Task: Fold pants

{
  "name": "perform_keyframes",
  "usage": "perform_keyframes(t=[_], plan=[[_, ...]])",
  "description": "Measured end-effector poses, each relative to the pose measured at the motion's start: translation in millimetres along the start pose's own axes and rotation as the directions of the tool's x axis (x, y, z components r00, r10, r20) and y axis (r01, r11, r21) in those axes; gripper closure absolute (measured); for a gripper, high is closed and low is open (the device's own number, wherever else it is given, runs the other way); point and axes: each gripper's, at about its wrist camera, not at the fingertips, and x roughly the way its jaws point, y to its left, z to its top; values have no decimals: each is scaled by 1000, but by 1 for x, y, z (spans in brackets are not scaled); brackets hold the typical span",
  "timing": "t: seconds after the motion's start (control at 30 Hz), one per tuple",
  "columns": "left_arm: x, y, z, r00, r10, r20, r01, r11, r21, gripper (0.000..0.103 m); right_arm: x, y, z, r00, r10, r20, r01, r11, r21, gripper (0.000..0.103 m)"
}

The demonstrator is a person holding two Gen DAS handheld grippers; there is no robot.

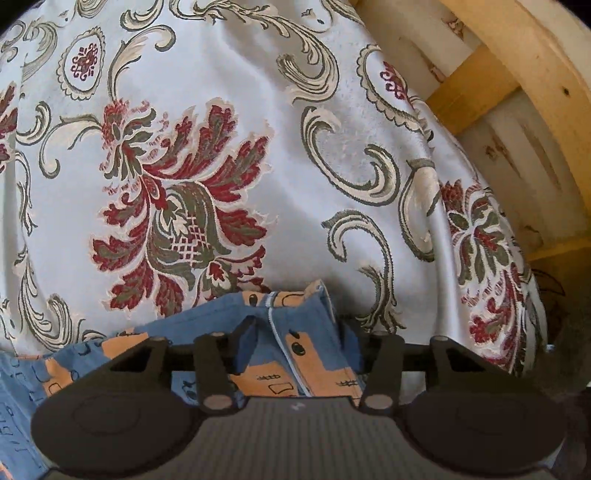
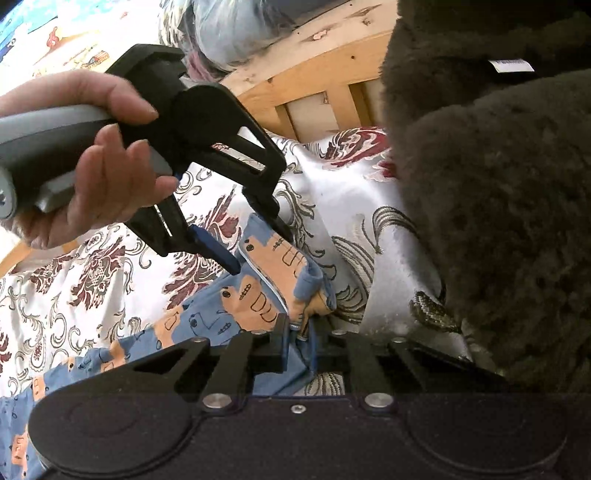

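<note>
The pants are blue with orange patches and lie on a floral bedspread. In the left wrist view my left gripper is open, its fingers standing on either side of the pants' end. In the right wrist view the pants run from lower left to centre. My right gripper is shut on a bunched edge of the pants. The left gripper shows there too, held by a hand, open just above the pants' end.
A wooden bed frame runs along the right and far side. A large dark brown plush toy sits on the bedspread close to the right of the grippers. A grey bundle lies beyond the frame.
</note>
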Motion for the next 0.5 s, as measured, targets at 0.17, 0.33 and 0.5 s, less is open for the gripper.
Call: perform_keyframes(t=[0.17,0.33,0.5], plan=[[1,-9,1,1000,12,0,-12,1000,-10,65,5,-8,1,999,-45,-25,46,998,40,82],[-2,-5,-2,1000,-6,9,6,1000,-11,84,12,-17,6,999,-8,-36,11,996,89,86],[-11,16,-16,998,-60,29,60,998,11,90,5,-14,4,1000,15,-4,-15,997,78,93]])
